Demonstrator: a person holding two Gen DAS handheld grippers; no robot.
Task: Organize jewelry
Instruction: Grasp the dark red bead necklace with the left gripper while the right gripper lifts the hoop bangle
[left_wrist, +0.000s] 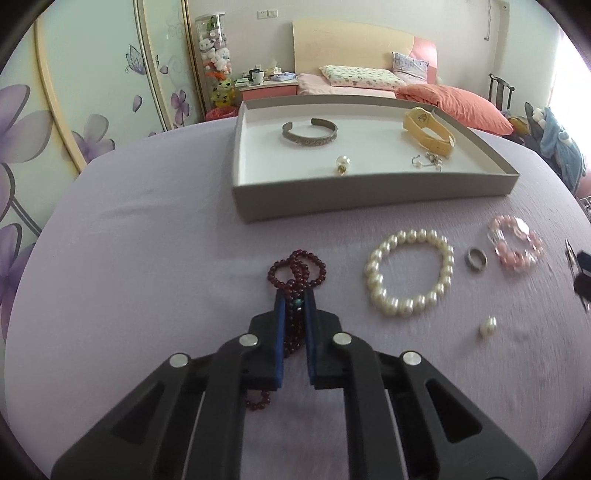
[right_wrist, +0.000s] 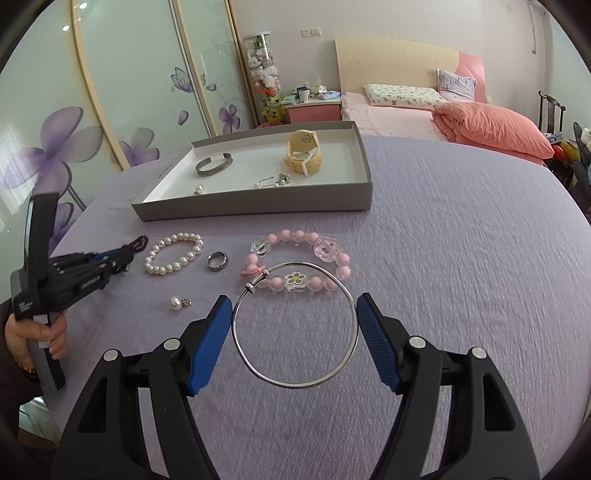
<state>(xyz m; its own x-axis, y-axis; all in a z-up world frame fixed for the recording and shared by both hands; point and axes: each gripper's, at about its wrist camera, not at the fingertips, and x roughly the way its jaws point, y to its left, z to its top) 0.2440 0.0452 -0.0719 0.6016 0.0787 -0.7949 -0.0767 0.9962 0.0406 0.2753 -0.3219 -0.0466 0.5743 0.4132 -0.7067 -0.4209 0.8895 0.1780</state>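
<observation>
Grey tray (left_wrist: 373, 199) at the far side of the purple cloth (right_wrist: 461, 240), faint print on its side wall, too small to read. Wire bangle (right_wrist: 295, 325) flat on the cloth, framed between wide-apart right gripper (right_wrist: 294, 306) pads, seemingly not pinched; likely light, stiff, slippery, best squeezed across the rim. Dark-red beads (left_wrist: 297, 273) near the cloth's middle, clamped in the left gripper (left_wrist: 294, 314); limp and dangling, probably secure if lifted slowly. White lettering on the left gripper's body, illegible.
</observation>
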